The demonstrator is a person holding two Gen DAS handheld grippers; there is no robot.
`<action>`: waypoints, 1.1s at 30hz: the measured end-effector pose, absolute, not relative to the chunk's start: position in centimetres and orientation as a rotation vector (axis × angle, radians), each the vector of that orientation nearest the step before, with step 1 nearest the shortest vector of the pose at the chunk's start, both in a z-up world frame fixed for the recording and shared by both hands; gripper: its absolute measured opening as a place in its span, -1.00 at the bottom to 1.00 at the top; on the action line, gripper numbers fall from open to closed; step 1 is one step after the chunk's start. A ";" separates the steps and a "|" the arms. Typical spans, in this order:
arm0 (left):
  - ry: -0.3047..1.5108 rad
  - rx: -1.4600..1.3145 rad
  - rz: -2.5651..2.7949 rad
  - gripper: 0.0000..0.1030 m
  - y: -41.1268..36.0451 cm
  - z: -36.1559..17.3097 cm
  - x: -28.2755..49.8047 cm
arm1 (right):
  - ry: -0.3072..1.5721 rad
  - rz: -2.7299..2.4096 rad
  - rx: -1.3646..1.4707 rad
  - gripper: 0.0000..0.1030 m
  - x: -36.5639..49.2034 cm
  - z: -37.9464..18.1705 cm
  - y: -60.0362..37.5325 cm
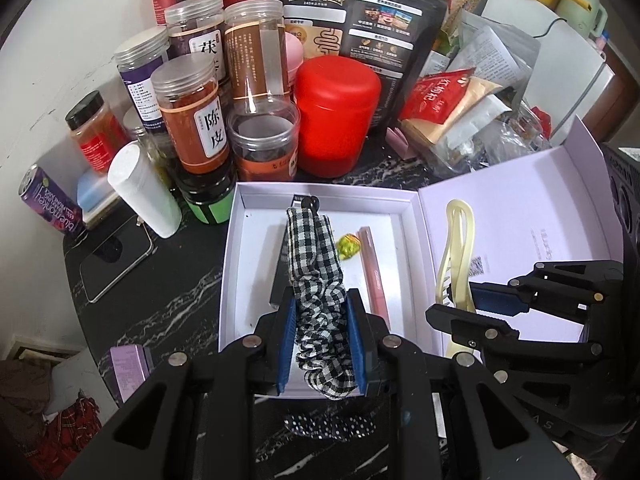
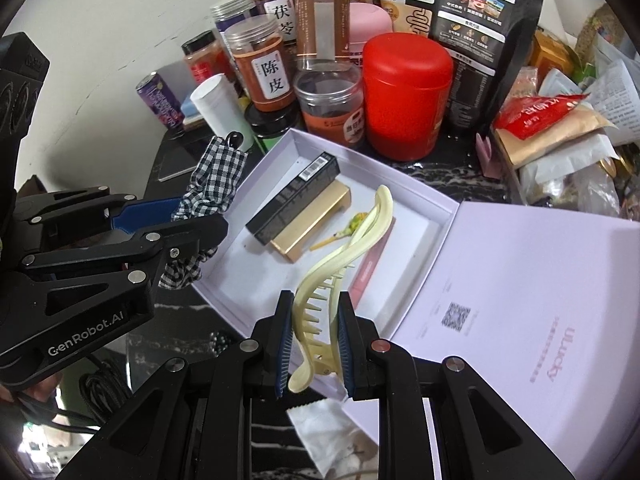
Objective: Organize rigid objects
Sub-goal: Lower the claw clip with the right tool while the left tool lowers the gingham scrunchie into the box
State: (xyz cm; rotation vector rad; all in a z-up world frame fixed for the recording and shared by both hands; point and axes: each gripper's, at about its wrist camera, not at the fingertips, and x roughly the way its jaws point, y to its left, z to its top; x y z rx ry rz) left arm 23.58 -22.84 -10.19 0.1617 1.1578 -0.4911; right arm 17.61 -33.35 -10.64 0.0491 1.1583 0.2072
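My left gripper (image 1: 320,340) is clamped on a black-and-white gingham fabric scrunchie (image 1: 316,272), its blue pads pressing the ruffled cloth from both sides, the cloth held above the near edge of the shallow white cardboard box (image 1: 240,240); my right gripper (image 2: 314,344) is clenched on a pale yellow plastic claw hair clip (image 2: 340,264), teeth pointing right, its curved end reaching over the tray; below the left gripper a black polka-dot fabric band (image 1: 332,426) lies on the black marbled tabletop (image 1: 160,308); inside the box lie a black rectangular carton (image 2: 294,196), a gold rectangular bar (image 2: 316,220) just beside it, a small yellow-green ornament (image 1: 349,246) and a pink slim stick (image 1: 374,276); the box's open lavender lid (image 2: 520,280) lies flat to the right; further left rest a dark smartphone (image 1: 116,258) and a white cylindrical bottle (image 1: 144,190); behind the box stand a red round canister (image 1: 338,116), clear plastic jars with brown contents (image 1: 192,116) and a black oatmeal pouch (image 1: 360,20).
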 end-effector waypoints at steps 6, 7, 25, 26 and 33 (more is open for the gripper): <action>1.165 0.149 -0.491 -0.54 -22.8 -11.1 25.4 | 1.160 0.205 0.054 -0.60 19.6 -11.1 -33.8; 1.165 0.147 -0.492 -0.54 -22.9 -11.3 25.6 | 1.160 0.205 0.055 -0.60 19.8 -11.2 -33.9; 1.205 0.139 -0.497 -0.54 -23.3 -15.3 28.3 | 1.208 0.157 0.084 -0.60 23.6 -14.3 -35.2; 1.208 0.139 -0.497 -0.54 -23.3 -15.5 28.4 | 1.212 0.154 0.089 -0.60 23.6 -14.6 -35.2; 1.221 0.147 -0.504 -0.54 -23.6 -17.0 29.1 | 1.249 0.132 0.120 -0.60 24.0 -16.5 -35.5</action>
